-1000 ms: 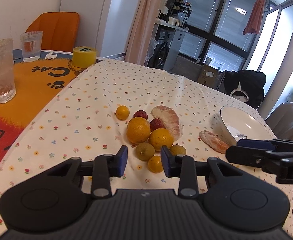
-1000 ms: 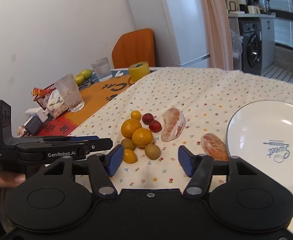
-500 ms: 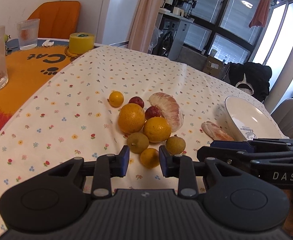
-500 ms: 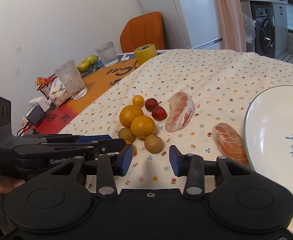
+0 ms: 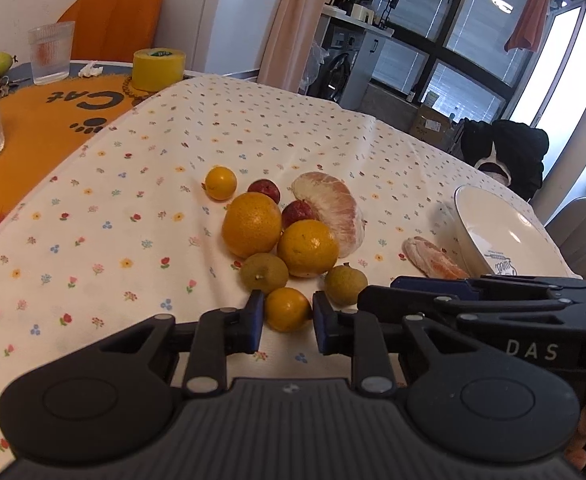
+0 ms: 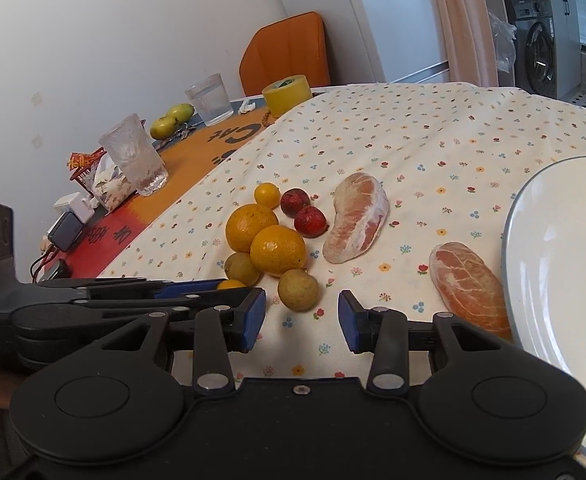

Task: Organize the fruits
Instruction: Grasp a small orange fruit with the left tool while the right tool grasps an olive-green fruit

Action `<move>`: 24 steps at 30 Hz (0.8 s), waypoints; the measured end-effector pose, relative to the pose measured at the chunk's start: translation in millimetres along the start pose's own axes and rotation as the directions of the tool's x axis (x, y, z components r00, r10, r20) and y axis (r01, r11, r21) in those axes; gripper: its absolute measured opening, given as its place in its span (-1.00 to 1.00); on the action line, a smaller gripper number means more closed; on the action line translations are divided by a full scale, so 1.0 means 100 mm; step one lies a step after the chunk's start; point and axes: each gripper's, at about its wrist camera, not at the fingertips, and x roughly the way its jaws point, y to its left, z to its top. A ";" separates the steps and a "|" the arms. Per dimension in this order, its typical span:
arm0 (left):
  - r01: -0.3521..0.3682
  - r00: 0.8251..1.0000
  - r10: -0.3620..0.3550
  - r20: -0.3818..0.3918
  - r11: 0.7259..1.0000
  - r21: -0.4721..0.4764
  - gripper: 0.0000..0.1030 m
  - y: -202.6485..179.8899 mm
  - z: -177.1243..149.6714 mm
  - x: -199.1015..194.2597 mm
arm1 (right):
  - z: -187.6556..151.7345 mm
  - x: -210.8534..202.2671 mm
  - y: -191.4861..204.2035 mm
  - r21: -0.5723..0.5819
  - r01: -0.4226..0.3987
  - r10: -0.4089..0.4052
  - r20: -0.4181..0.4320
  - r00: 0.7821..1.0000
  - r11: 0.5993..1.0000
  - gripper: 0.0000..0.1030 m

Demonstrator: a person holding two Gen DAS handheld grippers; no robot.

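change: left gripper [image 5: 285, 322] has come in low from a second ago; its pads now bracket the small orange fruit [image 5: 287, 309] at the near end of the pile. Right gripper [image 6: 301, 322] has narrowed, then reopened a little, and moved up to the greenish-brown fruit [image 6: 298, 289].
left tool: fingers apart, gaps visible on both sides of the fruit, not clamped.
right tool: fingers apart, empty; greenish-brown fruit just ahead of the gap.
meaning: looks like two pre-grasps, nothing lifted; sorting not started.
fruit pile: mid tablecloth [image 5: 133, 208]; two oranges, small yellow-orange one, two dark red fruits, two greenish-brown ones, touching or nearly.
pomelo segments: one [image 6: 357, 216] beside the pile; other [image 6: 471, 284] touching or nearly touching the plate rim.
plate [image 6: 553, 240]: at the cloth's right edge, empty; likely destination.
writing: "DAS" on both tool bodies; "Cat" plus paw print on orange mat [image 5: 45, 120]; blue script on plate, partly readable, "Sweet" likely.
far end: two glasses, yellow tape roll [image 5: 158, 69].
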 end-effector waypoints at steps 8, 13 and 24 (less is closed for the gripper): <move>-0.008 1.000 0.008 0.023 1.000 -0.013 -0.54 0.07 0.05 -0.14 | 0.05 0.11 0.01 -0.002 -0.007 0.007 -0.009 1.000 1.000 -0.21; -0.020 0.999 0.020 0.036 1.000 -0.022 -0.54 0.11 0.09 -0.17 | 0.06 0.18 0.05 -0.019 0.005 -0.005 -0.014 1.000 1.000 -0.24; -0.019 0.997 0.020 0.069 1.000 -0.010 -0.54 0.03 0.23 -0.22 | 0.08 0.04 0.08 -0.034 0.013 -0.013 0.022 1.000 0.999 -0.55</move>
